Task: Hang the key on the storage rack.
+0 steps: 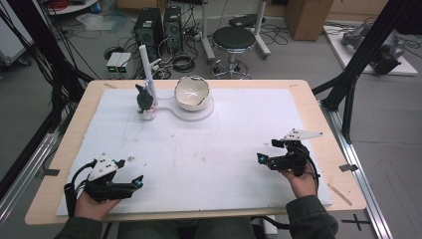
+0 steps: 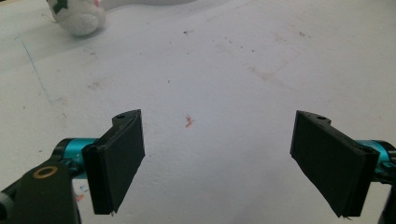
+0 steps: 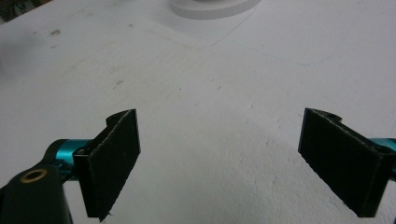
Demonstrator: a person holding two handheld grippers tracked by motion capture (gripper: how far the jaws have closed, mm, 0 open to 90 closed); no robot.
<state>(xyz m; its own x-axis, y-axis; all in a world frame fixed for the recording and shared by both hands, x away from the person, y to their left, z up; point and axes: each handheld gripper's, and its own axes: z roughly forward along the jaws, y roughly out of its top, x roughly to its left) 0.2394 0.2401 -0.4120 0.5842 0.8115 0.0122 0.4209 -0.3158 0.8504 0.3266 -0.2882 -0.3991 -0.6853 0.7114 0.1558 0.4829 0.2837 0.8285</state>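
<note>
At the far middle of the white sheet (image 1: pixel 199 149) we are seeing a cracked, egg-like white bowl (image 1: pixel 191 93) sitting on a flat white base (image 1: pixel 208 110). Just to its left a small dark figure (image 1: pixel 144 97) is standing on a white lump (image 1: pixel 147 115), with a white rod (image 1: pixel 148 69) rising beside it. In the left gripper view that white lump (image 2: pixel 78 17) is showing at the top left corner, well away from the jaws.

We are holding the left gripper (image 1: pixel 127 183) low over the near left of the sheet, its jaws spread wide with nothing between them. The right gripper (image 1: pixel 266 157) is hovering over the near right, jaws likewise parted and empty. In the right gripper view the white base (image 3: pixel 215 8) is lying far ahead. The wooden table (image 1: pixel 323 124) is carrying it all.
</note>
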